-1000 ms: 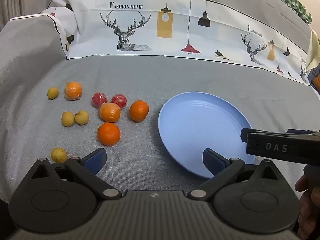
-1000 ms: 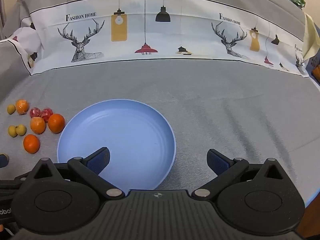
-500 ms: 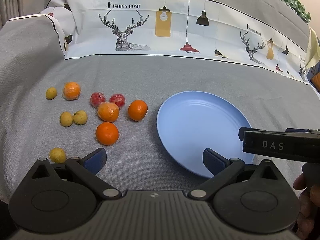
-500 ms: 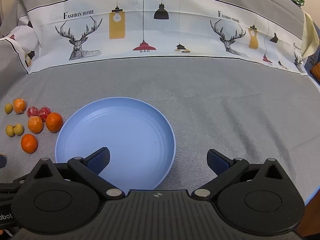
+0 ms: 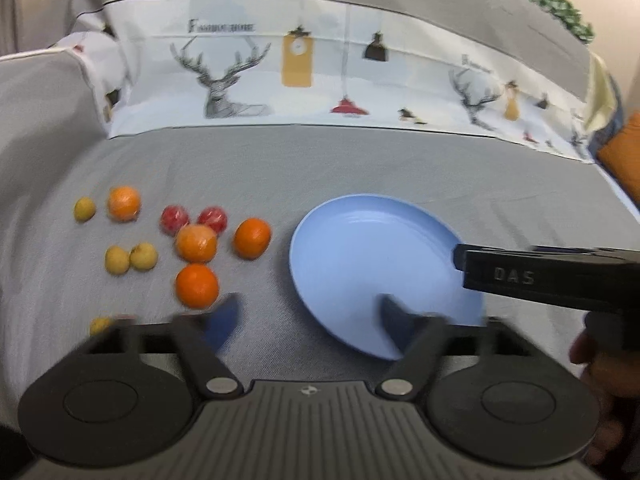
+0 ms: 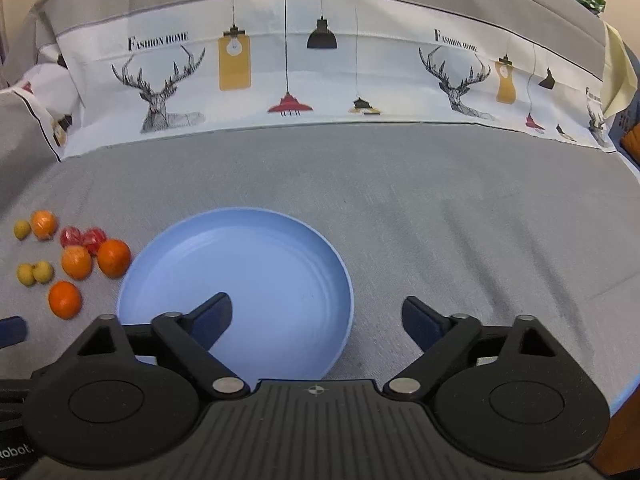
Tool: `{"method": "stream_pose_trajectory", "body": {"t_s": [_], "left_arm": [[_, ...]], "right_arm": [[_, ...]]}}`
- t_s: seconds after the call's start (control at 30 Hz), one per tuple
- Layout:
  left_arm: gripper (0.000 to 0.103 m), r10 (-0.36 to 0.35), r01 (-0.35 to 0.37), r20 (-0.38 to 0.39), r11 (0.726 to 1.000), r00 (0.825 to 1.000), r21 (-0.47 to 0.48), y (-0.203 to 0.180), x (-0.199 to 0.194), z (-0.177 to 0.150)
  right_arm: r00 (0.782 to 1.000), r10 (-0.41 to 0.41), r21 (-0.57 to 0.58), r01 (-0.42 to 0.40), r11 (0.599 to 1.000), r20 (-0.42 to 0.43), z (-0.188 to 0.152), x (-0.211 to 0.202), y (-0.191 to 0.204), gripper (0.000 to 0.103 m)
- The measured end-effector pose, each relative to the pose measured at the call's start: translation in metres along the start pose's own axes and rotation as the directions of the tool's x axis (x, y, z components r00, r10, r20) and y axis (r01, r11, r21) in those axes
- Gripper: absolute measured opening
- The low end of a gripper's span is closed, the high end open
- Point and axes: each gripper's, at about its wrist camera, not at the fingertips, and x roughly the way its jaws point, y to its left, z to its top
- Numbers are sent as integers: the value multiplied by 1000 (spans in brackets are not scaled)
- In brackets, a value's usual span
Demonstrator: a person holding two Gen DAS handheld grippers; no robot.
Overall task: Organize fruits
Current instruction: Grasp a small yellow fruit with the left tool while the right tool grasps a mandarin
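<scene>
currently your left gripper (image 5: 308, 318) hangs over bare grey cloth (image 6: 440, 208), its jaws closing on nothing, between the nearest orange (image 5: 197, 285) and the empty blue plate (image 5: 360, 248). your right gripper (image 6: 316, 316) is also closing, empty, above the plate's rim. all the fruit sits loose beside the plate on its left, likely awaiting transfer.

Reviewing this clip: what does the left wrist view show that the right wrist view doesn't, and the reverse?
Only the left wrist view shows the fourth yellow fruit by its finger, plus the right gripper's body from the side, marked DAS, and the hand holding it. Only the right wrist view shows the bare grey cloth right of the plate. Both show the empty blue plate, four oranges and two red fruits.
</scene>
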Motion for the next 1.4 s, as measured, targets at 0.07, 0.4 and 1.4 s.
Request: {"method": "stream_pose_trajectory", "body": {"t_s": [0.07,0.4,1.4], "left_arm": [[22,-59,59,-7,998,998,8,10,-7,12],[12,-24,2,-226,995,974,-96,122,6,55],[31,30,-230,-517,917,855,-327,181,50,51]], "right_arm": [[999,33,25,-34,999,22,2,-3,0,61],[901,422,-10,-423,906,101,17,-22,45,31],[891,424,-317,-455,832,-164,-8,58,185,37]]}}
